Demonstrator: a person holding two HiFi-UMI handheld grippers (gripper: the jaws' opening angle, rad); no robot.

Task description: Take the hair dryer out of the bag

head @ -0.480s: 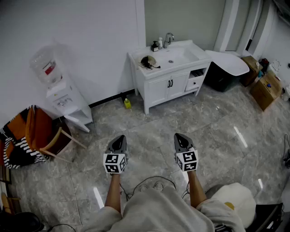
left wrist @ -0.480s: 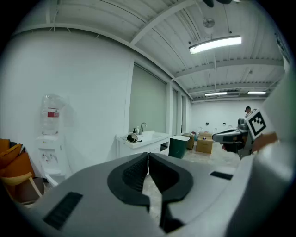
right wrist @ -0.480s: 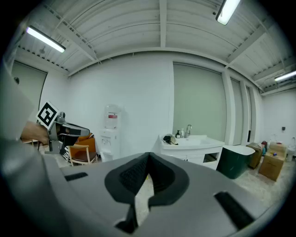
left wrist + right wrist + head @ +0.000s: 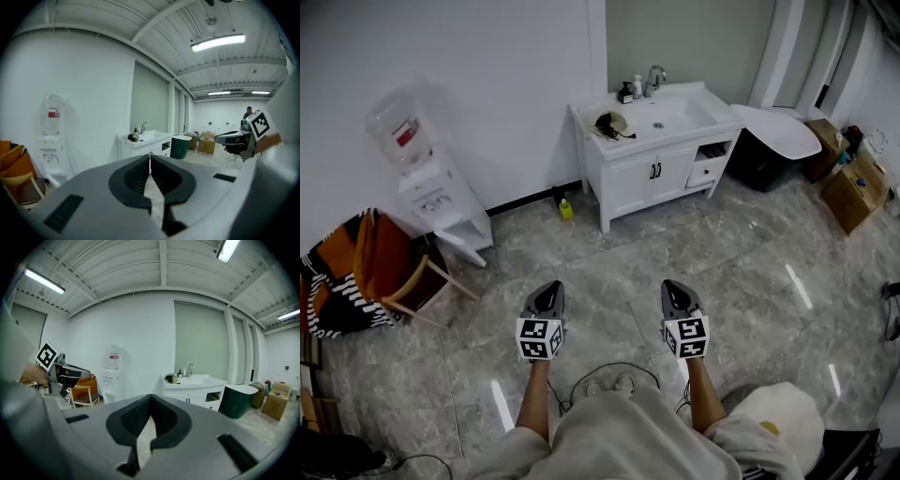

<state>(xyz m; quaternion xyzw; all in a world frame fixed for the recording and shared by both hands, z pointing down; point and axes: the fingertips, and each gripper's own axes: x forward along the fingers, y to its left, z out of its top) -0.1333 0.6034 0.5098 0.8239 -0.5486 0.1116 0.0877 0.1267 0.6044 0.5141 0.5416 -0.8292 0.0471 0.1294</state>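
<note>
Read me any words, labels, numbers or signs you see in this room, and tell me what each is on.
No text is readable.
Red label on the water bottle: too small, blurred.
Square markers on left gripper and right gripper: patterns, no words.

Middle free, sides occupied

Tiled floor (image 4: 609,253) is lying open from the left gripper (image 4: 547,287) and right gripper (image 4: 673,285) to the white sink cabinet (image 4: 652,178); a water dispenser (image 4: 431,192) and wooden chair (image 4: 394,281) are standing left, a dark bin (image 4: 757,161) and cardboard boxes (image 4: 853,192) are crowding the right.
</note>
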